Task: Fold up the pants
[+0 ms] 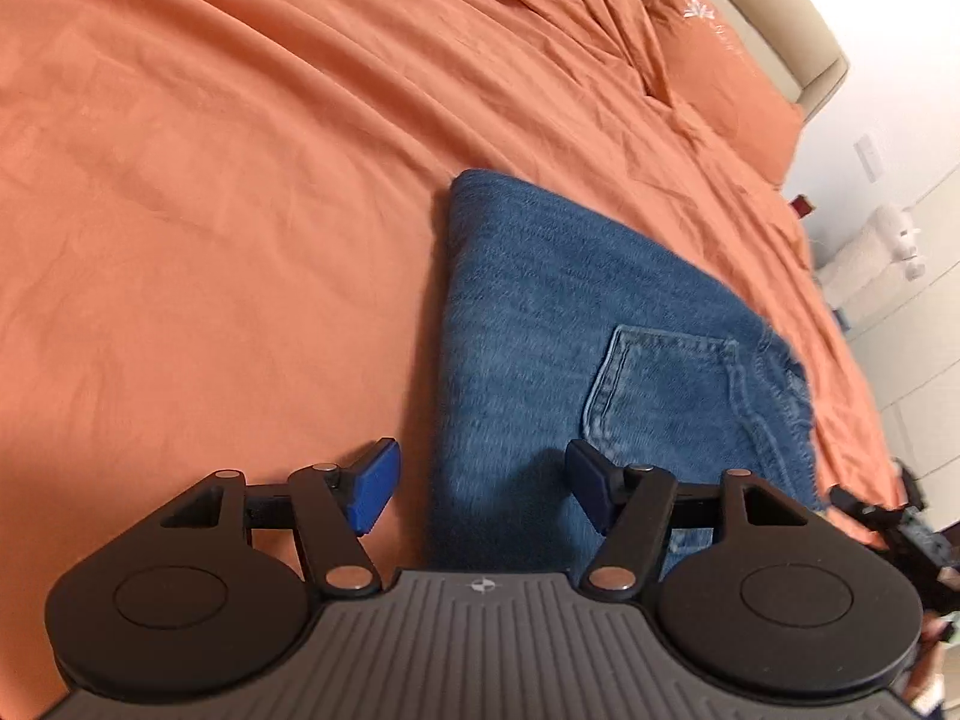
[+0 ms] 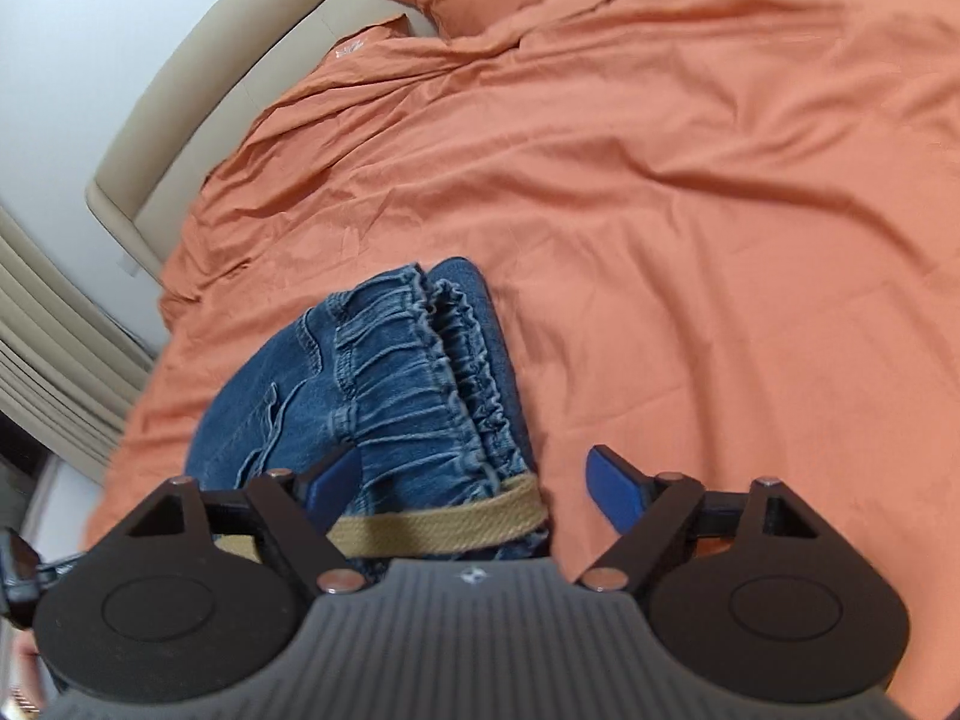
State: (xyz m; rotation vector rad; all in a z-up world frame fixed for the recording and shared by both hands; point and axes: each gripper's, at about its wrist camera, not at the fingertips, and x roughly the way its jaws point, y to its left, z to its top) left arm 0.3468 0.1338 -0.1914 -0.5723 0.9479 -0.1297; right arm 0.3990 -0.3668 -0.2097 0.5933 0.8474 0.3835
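Denim blue folded pants (image 1: 540, 324) at centre frame, both left gripper (image 1: 480, 489) and right gripper (image 2: 474, 483) spread, gripping nothing; best smoothed flat, edges squared.

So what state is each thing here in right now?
Jeans: folded into a compact stack, lying on the bedspread.
Left hand-held gripper: open, holding nothing.
Right hand-held gripper: open, over the waistband.
Orange bedspread: spread out, wrinkled.
Pillow: lying by the headboard.
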